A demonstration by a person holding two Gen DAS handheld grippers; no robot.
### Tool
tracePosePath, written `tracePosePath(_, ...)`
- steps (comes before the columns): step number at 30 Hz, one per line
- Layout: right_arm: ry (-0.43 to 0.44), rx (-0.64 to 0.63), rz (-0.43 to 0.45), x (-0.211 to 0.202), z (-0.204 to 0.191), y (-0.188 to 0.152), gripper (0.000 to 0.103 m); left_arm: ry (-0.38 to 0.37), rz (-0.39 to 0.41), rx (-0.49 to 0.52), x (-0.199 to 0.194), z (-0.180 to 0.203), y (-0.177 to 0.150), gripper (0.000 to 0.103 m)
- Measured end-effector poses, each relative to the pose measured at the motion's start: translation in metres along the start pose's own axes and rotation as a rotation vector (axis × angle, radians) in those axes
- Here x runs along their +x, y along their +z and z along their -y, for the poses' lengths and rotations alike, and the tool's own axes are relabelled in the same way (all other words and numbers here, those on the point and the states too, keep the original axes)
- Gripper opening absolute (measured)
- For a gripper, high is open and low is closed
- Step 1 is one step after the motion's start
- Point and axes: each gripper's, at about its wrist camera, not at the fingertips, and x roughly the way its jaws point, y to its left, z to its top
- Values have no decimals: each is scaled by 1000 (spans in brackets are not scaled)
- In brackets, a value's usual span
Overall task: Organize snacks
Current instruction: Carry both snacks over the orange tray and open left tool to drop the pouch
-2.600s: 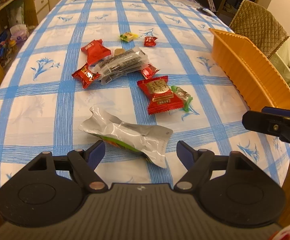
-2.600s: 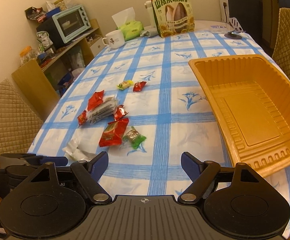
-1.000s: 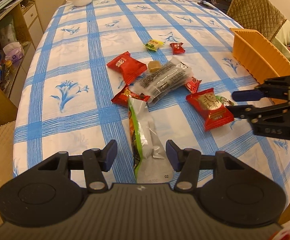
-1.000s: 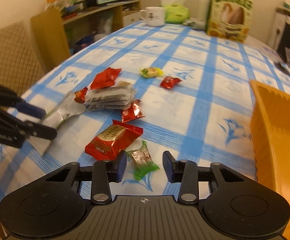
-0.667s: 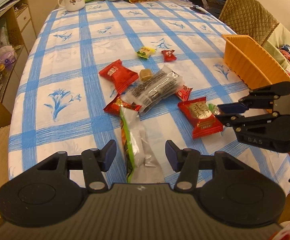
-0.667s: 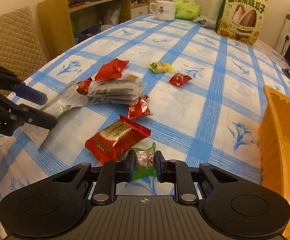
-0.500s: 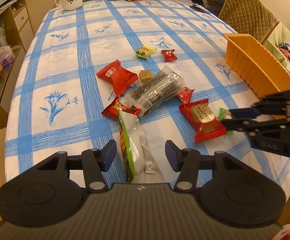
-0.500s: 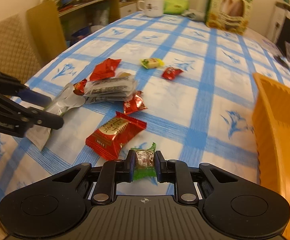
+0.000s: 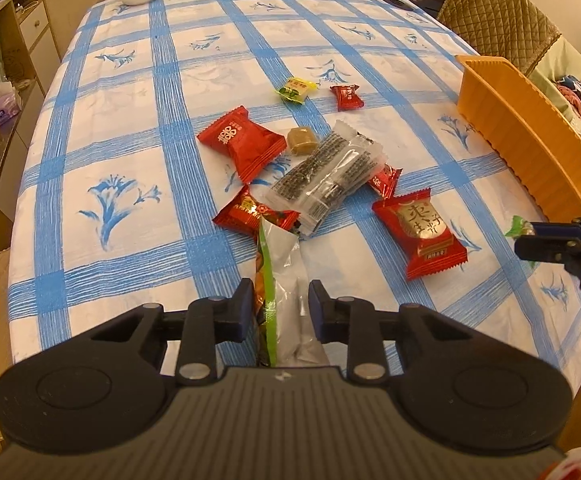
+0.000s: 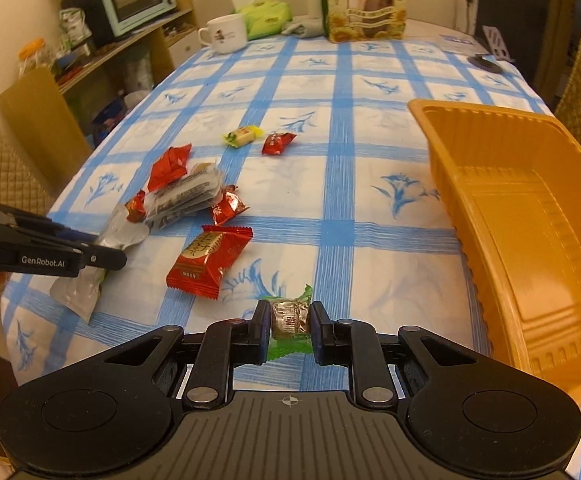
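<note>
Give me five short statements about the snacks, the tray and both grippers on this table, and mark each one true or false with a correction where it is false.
1. The right gripper is shut on the small green-wrapped candy. True.
2. The orange plastic tray already holds several snacks. False: no snacks show inside it.
3. The left gripper has its fingers on either side of the long silver pouch with a green stripe. True.
4. The white mug with a printed picture stands inside the tray. False: it stands on the tablecloth at the far end, apart from the tray.
5. The clear packet of dark sticks lies alone, touching nothing. False: it overlaps red wrappers in the pile.
</note>
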Motion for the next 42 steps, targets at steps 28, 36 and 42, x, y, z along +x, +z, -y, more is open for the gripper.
tracePosePath(28,51,29,145,-114,131,-15,21,-118,209,-46,-59,218,45,26)
tracePosePath(36,2,37,182,-125,193,-10,21,-141,209,4,-24,292,75,26)
tracePosePath(42,-16,52,177,-116,223,-5,21,-106,183,3,10,320,88,26)
